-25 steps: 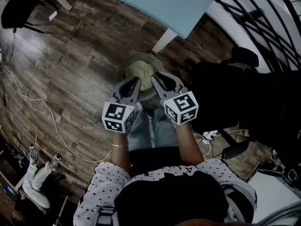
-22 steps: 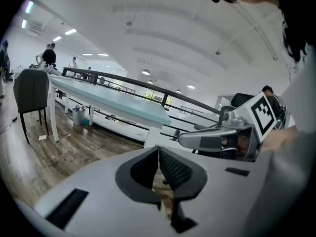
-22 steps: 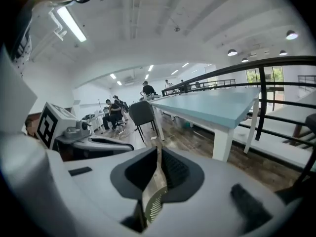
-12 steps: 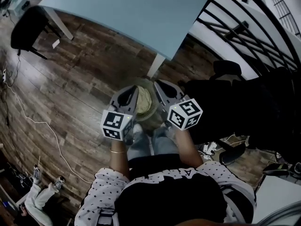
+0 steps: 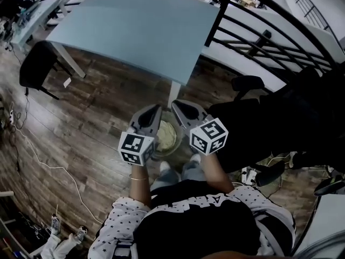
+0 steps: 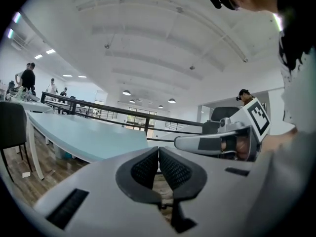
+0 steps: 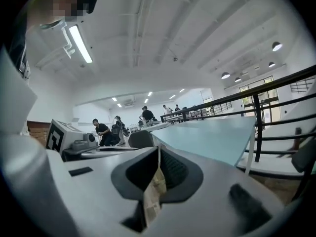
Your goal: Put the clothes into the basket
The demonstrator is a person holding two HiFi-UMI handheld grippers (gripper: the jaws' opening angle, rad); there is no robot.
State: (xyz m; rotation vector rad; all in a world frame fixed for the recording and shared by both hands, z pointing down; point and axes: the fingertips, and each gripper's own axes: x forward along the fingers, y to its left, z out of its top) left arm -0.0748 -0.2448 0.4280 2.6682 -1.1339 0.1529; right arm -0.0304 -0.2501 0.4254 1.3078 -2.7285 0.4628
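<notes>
- Left gripper (image 6: 158, 154): its two black pads, ribbed with a fine grid, are pressed together, and nothing shows between them. The body around them is smooth, matte grey plastic.
- Right gripper (image 7: 159, 152): its jaws are clamped on a fabric strip (image 7: 154, 191), thin, pale beige and coarsely woven, which hangs down out of the pads. What the strip belongs to cannot be told.
- In the head view both grippers point forward side by side, each with a white cube of black square markers at its rear.
- Basket (image 5: 179, 143): round, with a dull woven-looking rim, it shows on the floor (image 5: 81, 123) below and between the two grippers.
- Cloth (image 5: 166, 135): a soft, pale yellow-green bundle, rumpled, fills the basket's mouth.
- The floor is dark wood planking with streaky grain.
- Table (image 5: 135, 31): a smooth, light blue rectangular top on white legs, beyond the basket.
- Railing (image 5: 259, 31): black metal bars, to the right of the table.
</notes>
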